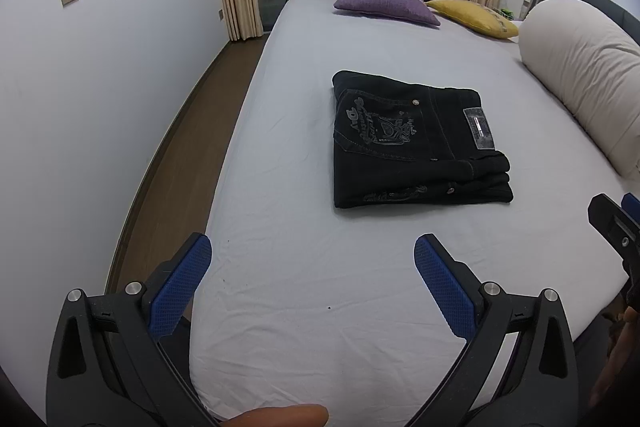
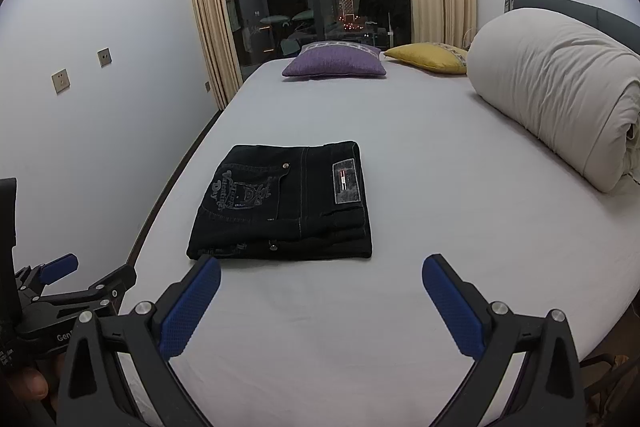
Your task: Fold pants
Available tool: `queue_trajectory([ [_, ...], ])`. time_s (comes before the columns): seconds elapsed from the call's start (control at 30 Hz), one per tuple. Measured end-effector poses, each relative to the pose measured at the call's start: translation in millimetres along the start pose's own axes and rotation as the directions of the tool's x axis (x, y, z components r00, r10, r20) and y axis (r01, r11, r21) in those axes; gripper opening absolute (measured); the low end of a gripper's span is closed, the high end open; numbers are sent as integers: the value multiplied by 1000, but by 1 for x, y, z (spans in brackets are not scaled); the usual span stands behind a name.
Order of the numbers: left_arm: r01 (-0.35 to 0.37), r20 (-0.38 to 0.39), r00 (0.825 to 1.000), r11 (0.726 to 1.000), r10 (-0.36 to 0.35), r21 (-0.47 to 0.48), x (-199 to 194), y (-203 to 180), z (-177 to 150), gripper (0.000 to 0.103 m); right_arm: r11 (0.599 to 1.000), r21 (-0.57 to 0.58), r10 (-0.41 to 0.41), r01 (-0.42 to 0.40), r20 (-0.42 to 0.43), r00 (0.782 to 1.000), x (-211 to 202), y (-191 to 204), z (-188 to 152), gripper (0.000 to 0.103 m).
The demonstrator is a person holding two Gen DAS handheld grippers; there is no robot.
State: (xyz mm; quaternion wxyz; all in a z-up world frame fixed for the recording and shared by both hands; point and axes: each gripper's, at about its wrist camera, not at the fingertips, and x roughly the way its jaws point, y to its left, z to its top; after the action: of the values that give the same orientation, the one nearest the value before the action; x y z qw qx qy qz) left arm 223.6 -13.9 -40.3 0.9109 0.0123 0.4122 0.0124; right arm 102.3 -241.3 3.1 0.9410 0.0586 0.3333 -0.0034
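Black jeans (image 1: 416,143) lie folded into a compact rectangle on the pale bed sheet (image 1: 320,287), back pocket embroidery and a grey waist patch facing up. In the right wrist view the same pants (image 2: 284,203) sit left of centre. My left gripper (image 1: 312,251) hovers open over bare sheet, short of the pants' near edge, nothing between its blue pads. My right gripper (image 2: 322,275) is also open and holds nothing, just short of the pants' near edge. Each gripper shows at the edge of the other's view.
A rolled cream duvet (image 2: 560,95) lies along the bed's right side. A purple cushion (image 2: 336,65) and a yellow cushion (image 2: 430,57) rest at the far end. The bed's left edge drops to a wooden floor strip (image 1: 168,163) beside the wall.
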Motion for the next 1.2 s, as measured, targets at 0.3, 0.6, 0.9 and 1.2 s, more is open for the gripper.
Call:
queue_trajectory([
  [0.3,1,-2,1000,1000,-1,-1,0,1,-1,103,1000,0,1,-1,-2,1000,0,0,-1,103],
  [0.6,2,-2,1000,1000,-2,-1,0,1,-1,103,1000,0,1,-1,-2,1000,0,0,-1,103],
  [0.9,4,-4,1000,1000,-4,0,0,1,-2,103,1000,-1,4,-4,-4,1000,1,1,-2,103],
  [1.2,7,-6,1000,1000,-7,1,1,1,-2,103,1000,-5,7,-7,-9,1000,1,3,-4,103],
])
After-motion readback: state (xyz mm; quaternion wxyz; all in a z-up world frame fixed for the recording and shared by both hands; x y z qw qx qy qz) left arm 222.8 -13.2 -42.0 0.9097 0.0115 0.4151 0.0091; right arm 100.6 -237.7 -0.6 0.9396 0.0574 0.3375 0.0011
